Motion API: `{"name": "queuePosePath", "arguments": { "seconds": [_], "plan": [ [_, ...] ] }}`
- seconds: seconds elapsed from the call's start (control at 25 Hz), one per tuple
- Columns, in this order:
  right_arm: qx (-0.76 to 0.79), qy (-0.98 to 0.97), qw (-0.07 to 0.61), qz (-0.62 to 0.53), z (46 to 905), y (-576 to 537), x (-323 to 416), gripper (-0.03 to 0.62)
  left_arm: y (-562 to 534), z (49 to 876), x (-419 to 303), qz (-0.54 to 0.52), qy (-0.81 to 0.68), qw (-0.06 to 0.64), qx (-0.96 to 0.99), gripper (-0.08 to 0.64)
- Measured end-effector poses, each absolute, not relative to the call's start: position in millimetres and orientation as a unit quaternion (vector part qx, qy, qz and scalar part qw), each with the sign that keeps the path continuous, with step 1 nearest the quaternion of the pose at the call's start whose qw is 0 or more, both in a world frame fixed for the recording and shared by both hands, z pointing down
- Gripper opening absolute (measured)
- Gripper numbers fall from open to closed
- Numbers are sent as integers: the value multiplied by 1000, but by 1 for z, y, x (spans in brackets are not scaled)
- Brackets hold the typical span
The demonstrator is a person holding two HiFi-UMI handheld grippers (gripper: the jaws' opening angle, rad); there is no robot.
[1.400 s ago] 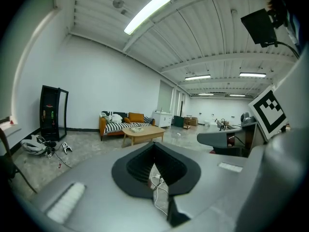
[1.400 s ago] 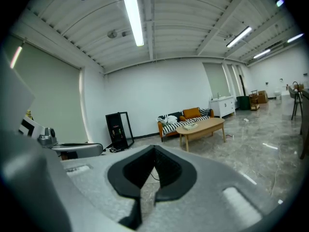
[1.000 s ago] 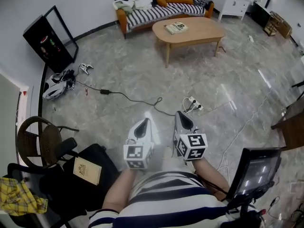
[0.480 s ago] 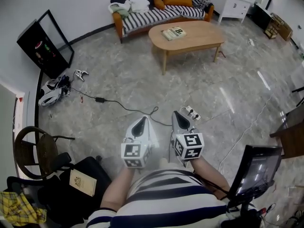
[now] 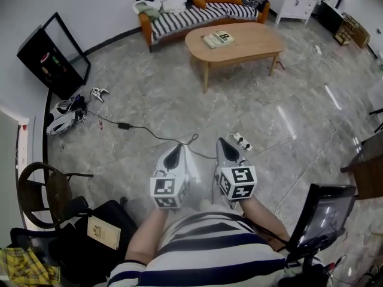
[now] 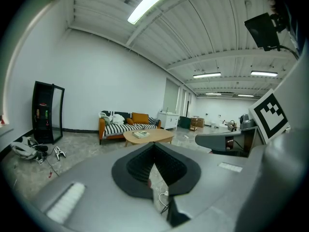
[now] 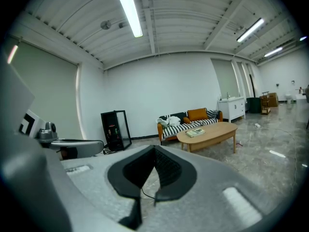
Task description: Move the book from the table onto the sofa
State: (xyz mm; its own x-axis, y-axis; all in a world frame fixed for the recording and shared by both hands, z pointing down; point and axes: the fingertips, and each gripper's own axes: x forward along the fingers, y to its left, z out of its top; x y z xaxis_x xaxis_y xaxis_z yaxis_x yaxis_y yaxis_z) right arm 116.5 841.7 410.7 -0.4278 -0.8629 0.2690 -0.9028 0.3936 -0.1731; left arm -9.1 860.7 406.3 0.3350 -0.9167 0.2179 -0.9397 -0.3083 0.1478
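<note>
Approach stage, judged from the layout. The left gripper [image 5: 173,159] and right gripper [image 5: 228,154] are held side by side over the near floor [image 5: 149,109], the jaws of both clenched on nothing. The book [image 5: 218,39] lies on the left part of the oval bench [image 5: 254,40], at the far end of the room and well apart from the jaws. The sofa [image 5: 179,20] stands just beyond the bench. The next move calls for closing that gap, releasing the jaws, and taking the book by an edge.

Bare grey marble floor [image 5: 179,94] stretches up to the oval wooden coffee table [image 5: 251,45], crossed only by a black cable [image 5: 149,133] and a white power strip [image 5: 242,142]. The table stands just before the striped orange-framed sofa [image 5: 191,18].
</note>
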Motion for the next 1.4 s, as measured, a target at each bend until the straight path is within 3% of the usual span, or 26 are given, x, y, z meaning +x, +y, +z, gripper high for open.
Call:
{"name": "queuePosePath", "arguments": {
  "seconds": [0.76, 1.4],
  "plan": [
    [545, -825, 74, 129, 411, 783, 102, 0, 790, 404, -27, 46, -579, 105, 807, 0],
    [556, -816, 87, 133, 412, 668, 38, 0, 673, 405, -69, 58, -532, 117, 837, 0]
  ]
}}
